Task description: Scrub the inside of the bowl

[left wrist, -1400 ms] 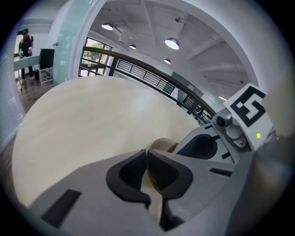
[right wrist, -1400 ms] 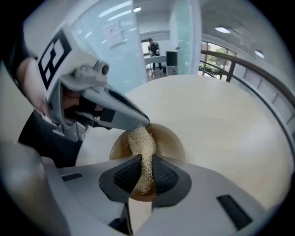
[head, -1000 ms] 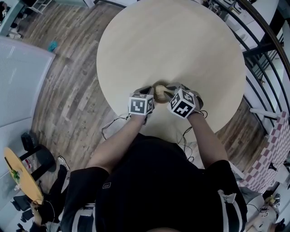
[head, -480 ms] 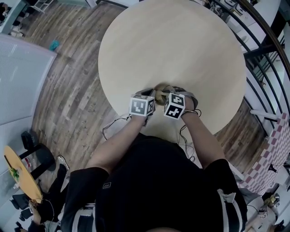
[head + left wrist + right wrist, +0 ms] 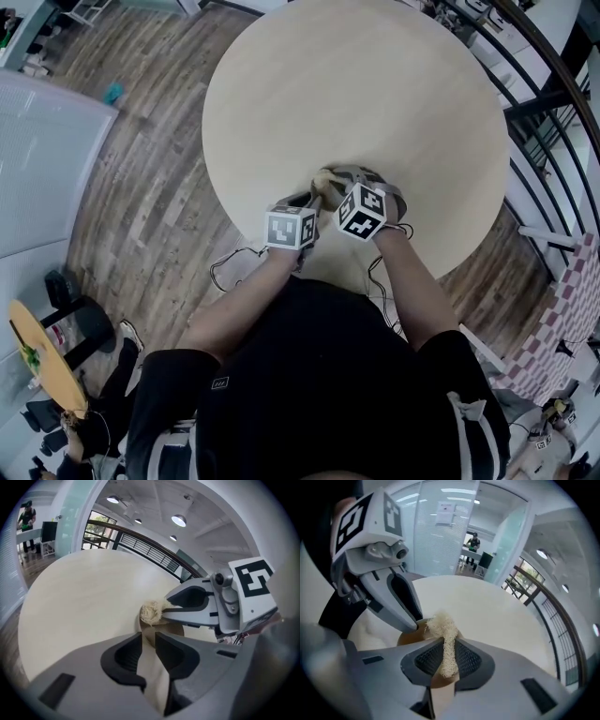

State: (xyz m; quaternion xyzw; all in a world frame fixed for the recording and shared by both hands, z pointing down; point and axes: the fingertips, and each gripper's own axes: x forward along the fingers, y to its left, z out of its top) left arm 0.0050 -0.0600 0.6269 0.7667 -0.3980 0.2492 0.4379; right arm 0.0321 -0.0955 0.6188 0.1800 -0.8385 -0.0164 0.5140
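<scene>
I'm opening the left gripper (image 5: 149,639) round the bowl (image 5: 169,628) rim. The right gripper (image 5: 449,657) is clamping the scrubber (image 5: 446,639) inside the bowl, so scrubbing's prob. unfinished.

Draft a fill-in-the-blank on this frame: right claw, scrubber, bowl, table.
1. The right claw is ____ on the pale fibrous loofah scrubber.
2. The scrubber's frayed end is at the small ____ bowl.
3. The bowl stands on a pale wooden table whose top is ____.
Missing words: shut; brown; round.
</scene>
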